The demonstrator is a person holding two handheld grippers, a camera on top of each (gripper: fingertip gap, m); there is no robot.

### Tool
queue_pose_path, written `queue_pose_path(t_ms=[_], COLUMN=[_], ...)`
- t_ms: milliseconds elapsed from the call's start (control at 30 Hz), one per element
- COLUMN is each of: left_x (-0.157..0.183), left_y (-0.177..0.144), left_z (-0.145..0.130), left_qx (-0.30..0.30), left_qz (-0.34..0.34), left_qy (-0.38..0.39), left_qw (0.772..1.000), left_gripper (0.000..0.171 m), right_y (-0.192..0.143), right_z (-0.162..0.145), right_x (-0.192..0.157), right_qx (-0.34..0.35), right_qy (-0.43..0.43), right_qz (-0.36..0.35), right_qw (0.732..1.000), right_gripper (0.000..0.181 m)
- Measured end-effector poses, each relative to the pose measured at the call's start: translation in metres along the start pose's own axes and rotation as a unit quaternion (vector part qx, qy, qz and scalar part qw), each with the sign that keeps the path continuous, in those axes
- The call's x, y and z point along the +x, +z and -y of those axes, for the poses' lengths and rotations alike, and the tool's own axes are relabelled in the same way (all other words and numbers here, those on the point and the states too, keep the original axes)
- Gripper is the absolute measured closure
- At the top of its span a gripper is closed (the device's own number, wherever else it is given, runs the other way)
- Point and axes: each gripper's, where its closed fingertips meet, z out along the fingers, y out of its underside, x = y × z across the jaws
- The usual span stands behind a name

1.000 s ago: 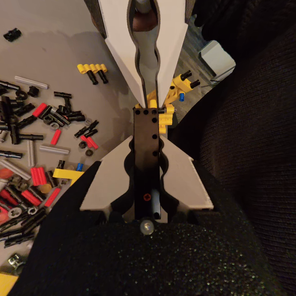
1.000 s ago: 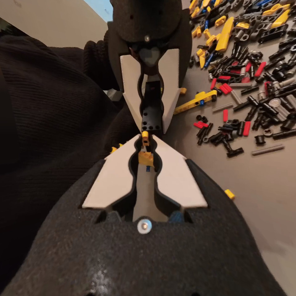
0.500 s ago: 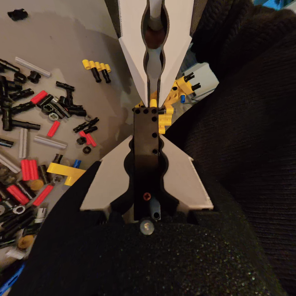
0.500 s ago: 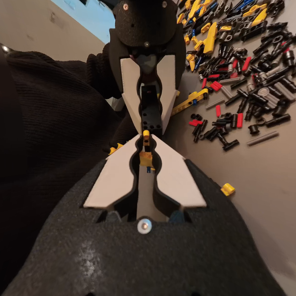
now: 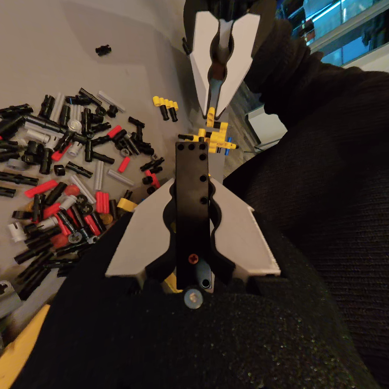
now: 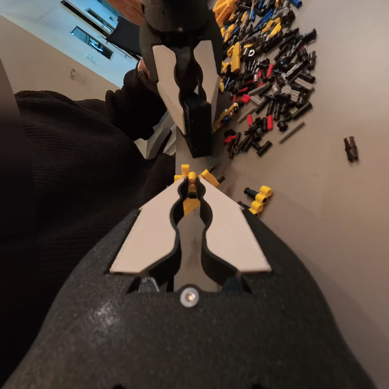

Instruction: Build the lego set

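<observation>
1. The left wrist view sits just behind the left tool [image 5: 192,181] and looks forward along its fingers, close over the grey counter [image 5: 63,52], straight toward the right tool [image 5: 213,113].
2. The right wrist view sits just behind the right tool [image 6: 192,179] and looks the opposite way, toward the left tool [image 6: 197,134], with the counter [image 6: 315,210] tilted steeply in frame.
3. Both views share the yellow assembly [image 5: 212,136] [image 6: 190,185] between the two tools, and the pile of loose pieces [image 5: 73,168] [image 6: 273,94] beside that assembly.
</observation>
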Motion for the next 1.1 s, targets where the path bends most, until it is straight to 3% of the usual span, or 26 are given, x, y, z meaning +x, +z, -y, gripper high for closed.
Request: queue_pose_path(t_ms=[200,467,667,933,1100], left_x=[0.000,0.003,0.009,0.019,0.037], left_y=[-0.004,-0.016,-0.023,-0.030,-0.030], left_z=[0.006,0.006,0.001,-0.005,-0.013], left_qx=[0.042,0.085,0.105,0.155,0.160], left_qz=[0.004,0.031,0.047,0.030,0.031], left_qy=[0.001,0.004,0.016,0.014,0.074], left_qw=[0.999,0.996,0.993,0.987,0.984], left_gripper=[0.146,0.146,0.146,0.147,0.146], right_y=[0.000,0.010,0.013,-0.006,0.012], right_z=[-0.015,-0.011,-0.012,0.025,0.040], right_x=[0.012,0.019,0.020,-0.007,-0.044], right_qx=[-0.018,-0.020,-0.019,0.101,0.157], right_qy=[-0.016,-0.060,-0.068,-0.087,-0.102], right_qz=[-0.053,-0.100,-0.125,-0.138,-0.098], right_qw=[0.998,0.993,0.990,0.981,0.977], right_gripper=[0.174,0.173,0.151,0.140,0.140])
